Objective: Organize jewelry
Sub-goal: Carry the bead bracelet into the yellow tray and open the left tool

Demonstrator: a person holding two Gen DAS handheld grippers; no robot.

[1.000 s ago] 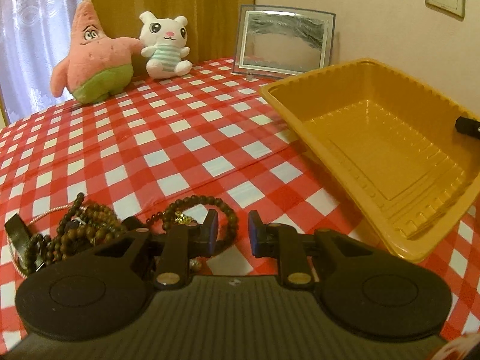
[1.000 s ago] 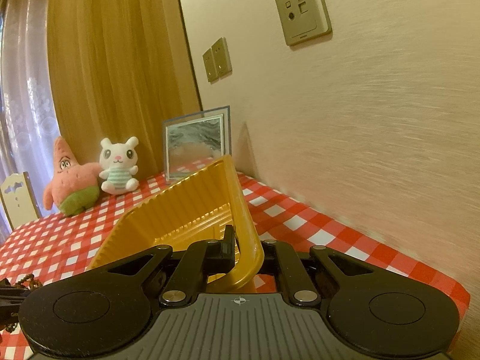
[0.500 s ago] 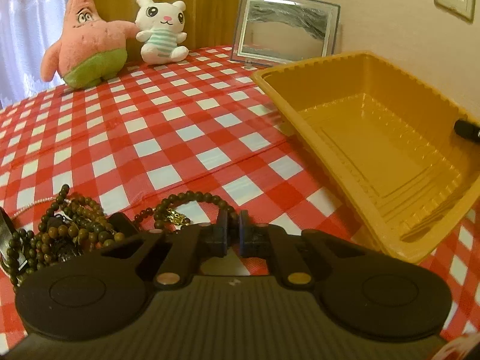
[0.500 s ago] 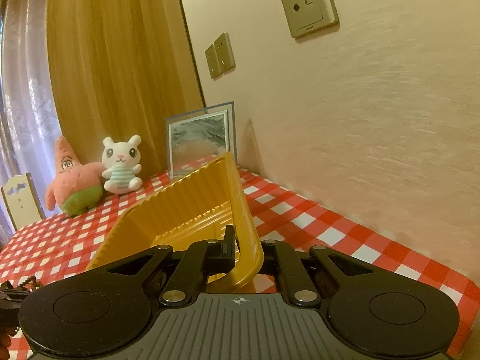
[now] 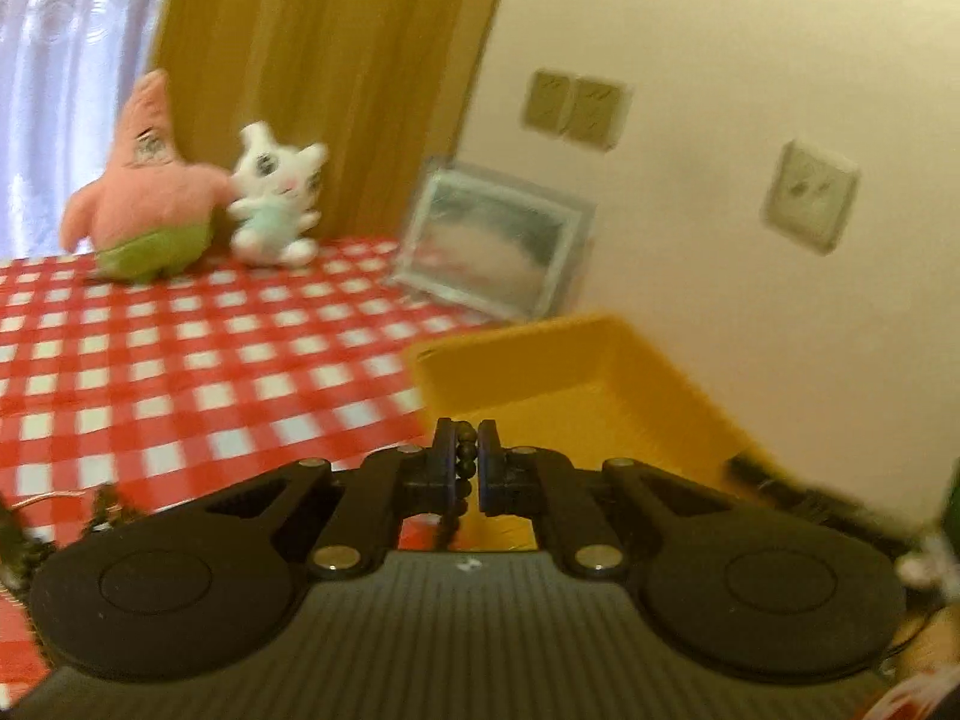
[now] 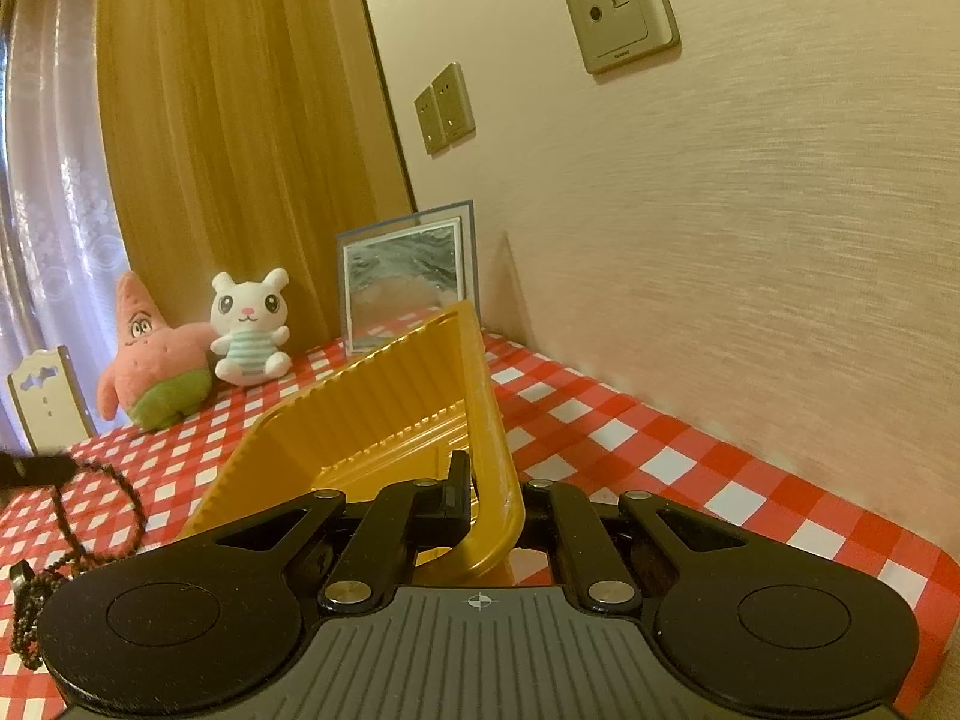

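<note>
Left wrist view, blurred: left gripper [image 5: 467, 461] with jaws pinched together on a dark bead bracelet [image 5: 463, 463], a short column of beads caught between the pads, a strand trailing below. Just beyond the fingertips, the open corner of the yellow tray [image 5: 576, 372]. At the lower left edge, the rest of the bead pile [image 5: 105, 504] on the checked tablecloth [image 5: 180, 372], smeared, individual pieces not distinguishable.

Right wrist view, sharp: right gripper [image 6: 489, 495] clamped on the tray's near rim, one finger inside the wall, the other outside, tray tilted up on edge with its ribbed floor facing left. Seen only here: the held bracelet as a full loop, hanging in the air off the dark tip of the left gripper at the far left, clear of the cloth, well apart from the tray. Also only here: more beads heaped at the lower left corner, a small white chair back [image 6: 45, 396] by the curtain, and the bare strip of tablecloth between tray and wall.

Around, in both views: pink star plush [image 6: 153, 360] touching a white rabbit plush [image 6: 249, 330] at the far side of the table, a framed picture [image 6: 408, 276] leaning by the wall just behind the tray, mustard curtain [image 6: 240, 120], wall switches [image 6: 444, 108] and a socket plate [image 6: 618, 6]. Tray wall blocking the right gripper's sight of the table centre; each gripper's own black body covering the bottom of its frame.
</note>
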